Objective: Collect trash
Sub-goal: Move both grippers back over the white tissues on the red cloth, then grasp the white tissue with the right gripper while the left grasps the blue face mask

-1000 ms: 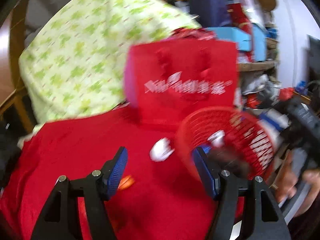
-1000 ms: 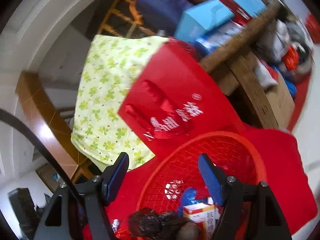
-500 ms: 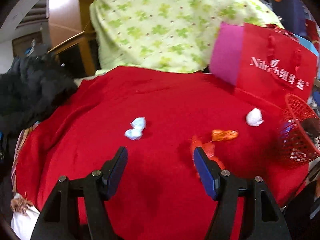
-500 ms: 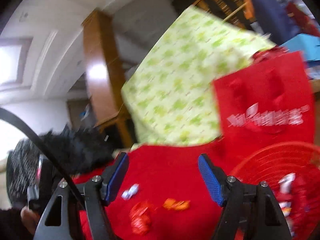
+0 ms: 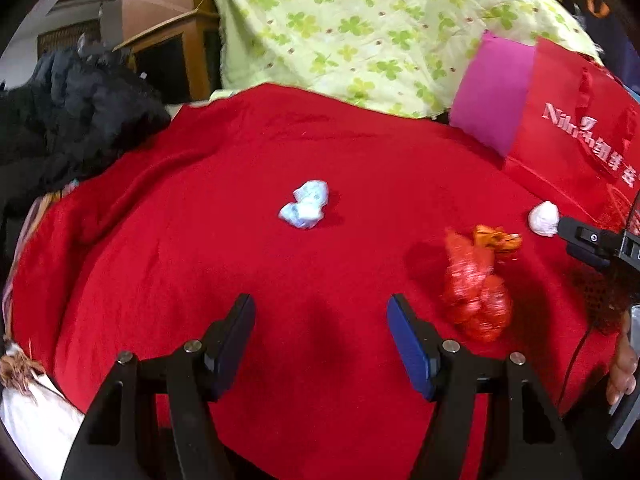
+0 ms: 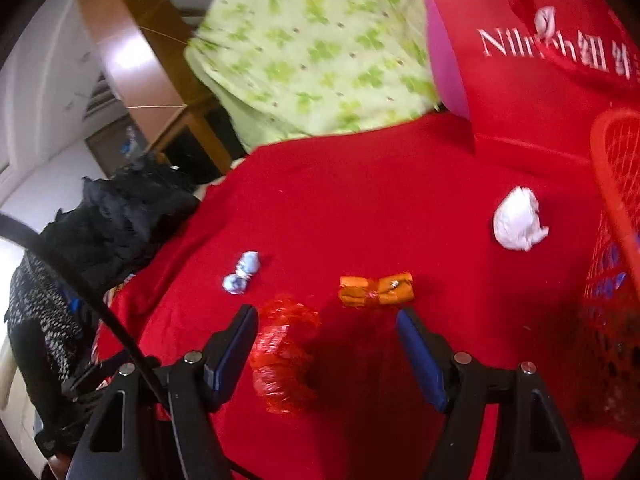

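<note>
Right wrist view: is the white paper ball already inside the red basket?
No. The white paper ball lies on the red cloth, just outside the red basket.

A red cloth (image 5: 200, 240) carries four wrappers: pale blue (image 5: 305, 205), white (image 6: 518, 224), orange (image 6: 375, 289), red (image 6: 282, 360).

Left gripper (image 5: 320, 336): matte black angular frame, two arms forking from the base with triangular cut-outs. Blue flat pads (image 5: 408, 344) line the inner faces of the black fingers. Round silver screws sit at each finger joint, two per side.

Right gripper (image 6: 326, 346): same build, black frame, blue pads (image 6: 420, 360), silver screws. A thin black cable (image 6: 60, 258) runs diagonally to its left arm.

In the left wrist view, right of the left gripper: a person's hand (image 5: 624, 364) on a black handle, thin black cable beside it.
</note>
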`<state>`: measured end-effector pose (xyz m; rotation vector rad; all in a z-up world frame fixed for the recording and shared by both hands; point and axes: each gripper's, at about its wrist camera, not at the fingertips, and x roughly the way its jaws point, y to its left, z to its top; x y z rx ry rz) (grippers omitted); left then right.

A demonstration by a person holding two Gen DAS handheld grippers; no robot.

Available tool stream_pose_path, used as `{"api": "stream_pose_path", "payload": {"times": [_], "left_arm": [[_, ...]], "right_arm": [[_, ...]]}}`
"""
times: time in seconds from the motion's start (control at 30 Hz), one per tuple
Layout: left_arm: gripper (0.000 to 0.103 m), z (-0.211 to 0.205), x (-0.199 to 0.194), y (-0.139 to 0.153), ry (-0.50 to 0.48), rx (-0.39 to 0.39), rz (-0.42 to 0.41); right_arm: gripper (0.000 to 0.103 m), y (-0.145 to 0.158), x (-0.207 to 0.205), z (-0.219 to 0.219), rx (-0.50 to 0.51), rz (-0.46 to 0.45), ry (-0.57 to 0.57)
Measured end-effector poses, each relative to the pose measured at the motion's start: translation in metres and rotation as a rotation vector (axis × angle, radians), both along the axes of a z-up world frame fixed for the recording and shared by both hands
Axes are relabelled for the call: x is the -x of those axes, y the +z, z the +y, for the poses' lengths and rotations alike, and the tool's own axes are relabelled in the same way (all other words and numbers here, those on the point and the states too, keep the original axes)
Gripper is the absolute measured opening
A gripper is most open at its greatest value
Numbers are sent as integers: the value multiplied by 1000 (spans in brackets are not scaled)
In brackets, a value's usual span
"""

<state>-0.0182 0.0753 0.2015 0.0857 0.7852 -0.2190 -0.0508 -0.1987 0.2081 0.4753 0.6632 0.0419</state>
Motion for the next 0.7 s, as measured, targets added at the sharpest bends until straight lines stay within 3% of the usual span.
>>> {"api": "stream_pose_path", "payload": {"times": [0.13,0.5,0.6,0.7], "left_arm": [[69,16,-9,-16,34,21,38],[69,36,-20,-37,58,42,64],[69,42,-24,-41,74,49,70],[69,49,-27,-45,89,56,79]], "right_arm": [[76,-17,-12,1,-14,78,-7],[76,-38,-38,-15,12,167,-131],[76,-33,-45,-14,92,155,-185],[76,-25,-57,-10,252,145,-265]]}}
